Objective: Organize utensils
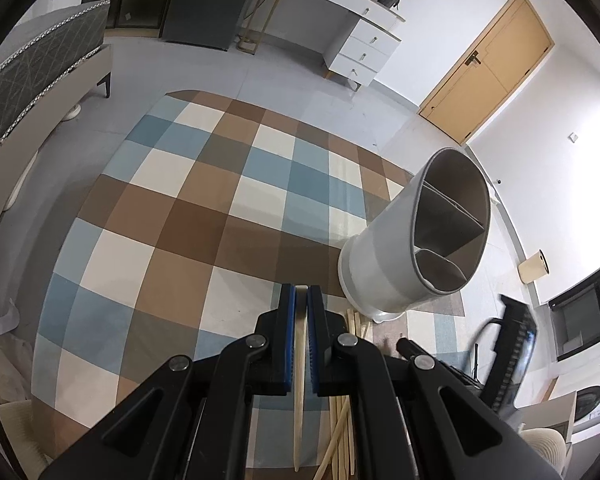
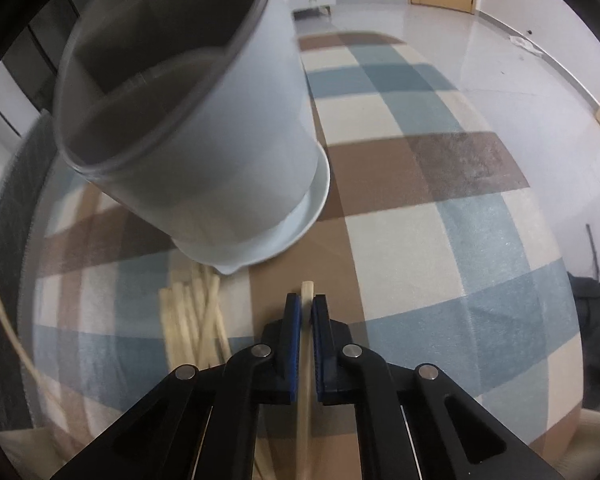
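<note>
A white utensil holder (image 1: pixel 412 240) with inner dividers stands on the checkered tablecloth (image 1: pixel 188 208); in the right wrist view the holder (image 2: pixel 204 128) looms close, upper left. My left gripper (image 1: pixel 301 296) is shut on a pale wooden chopstick (image 1: pixel 300 364), left of the holder's base. My right gripper (image 2: pixel 307 304) is shut on another pale chopstick (image 2: pixel 305 364), below and right of the holder's base. Several loose chopsticks (image 2: pixel 192 320) lie on the cloth by the holder's base; they also show in the left wrist view (image 1: pixel 346 420).
The right gripper's black body (image 1: pixel 508 360) shows at the right of the left wrist view. A bed (image 1: pixel 28 92), a white desk with drawers (image 1: pixel 360 48) and a wooden door (image 1: pixel 488 64) stand around the table on the tiled floor.
</note>
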